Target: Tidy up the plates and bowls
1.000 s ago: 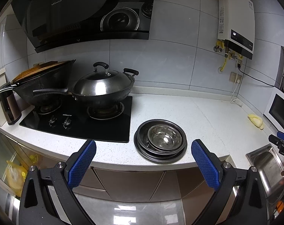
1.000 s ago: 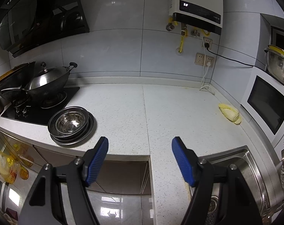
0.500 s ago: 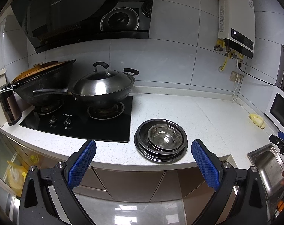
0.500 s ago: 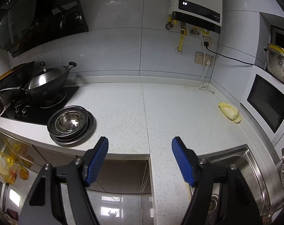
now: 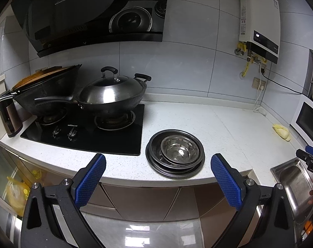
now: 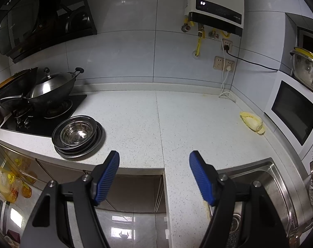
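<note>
A stack of steel plates lies on the white counter near its front edge, just right of the hob. A shiny steel bowl sits nested on top of the stack. My left gripper hangs open in front of the counter edge, short of the stack, with nothing between its blue pads. My right gripper is open too, empty, held over the counter edge well to the right of the stack. The tip of the right gripper shows at the right rim of the left wrist view.
A black hob carries a lidded wok and a second dark wok. A steel sink lies at the right front, a white microwave beside it. A yellow cloth lies on the counter.
</note>
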Demonstrator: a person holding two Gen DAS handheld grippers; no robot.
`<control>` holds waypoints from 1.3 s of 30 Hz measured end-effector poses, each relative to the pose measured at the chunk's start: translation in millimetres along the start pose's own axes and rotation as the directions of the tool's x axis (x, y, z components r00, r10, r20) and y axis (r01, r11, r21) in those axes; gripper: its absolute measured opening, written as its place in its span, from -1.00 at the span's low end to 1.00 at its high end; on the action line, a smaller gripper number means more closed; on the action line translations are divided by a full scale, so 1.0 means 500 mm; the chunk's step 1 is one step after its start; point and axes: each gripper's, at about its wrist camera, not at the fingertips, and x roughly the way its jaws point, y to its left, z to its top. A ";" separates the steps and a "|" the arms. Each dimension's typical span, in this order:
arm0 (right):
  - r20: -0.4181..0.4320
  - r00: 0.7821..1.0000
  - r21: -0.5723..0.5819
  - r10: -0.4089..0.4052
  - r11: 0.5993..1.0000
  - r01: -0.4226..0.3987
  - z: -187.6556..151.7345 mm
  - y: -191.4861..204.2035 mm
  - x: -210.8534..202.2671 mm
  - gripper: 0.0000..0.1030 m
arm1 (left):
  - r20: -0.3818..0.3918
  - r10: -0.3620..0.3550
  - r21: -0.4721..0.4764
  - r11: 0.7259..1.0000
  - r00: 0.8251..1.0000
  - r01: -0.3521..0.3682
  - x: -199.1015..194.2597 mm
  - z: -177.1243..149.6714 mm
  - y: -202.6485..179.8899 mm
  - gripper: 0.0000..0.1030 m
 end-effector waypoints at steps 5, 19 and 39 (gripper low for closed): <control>0.001 1.000 0.001 0.002 1.000 -0.002 -0.002 0.000 -0.001 0.34 | -0.002 0.012 -0.009 1.000 1.000 -0.012 -0.002 -0.002 0.003 0.93; -0.001 1.000 -0.004 0.009 1.000 -0.009 -0.004 0.001 -0.003 0.34 | -0.007 0.015 -0.011 1.000 1.000 -0.015 -0.005 -0.003 -0.003 0.93; -0.004 1.000 -0.024 0.022 0.999 -0.022 0.007 -0.001 -0.002 0.34 | -0.006 0.010 -0.012 1.000 1.000 -0.010 -0.009 -0.003 -0.004 0.93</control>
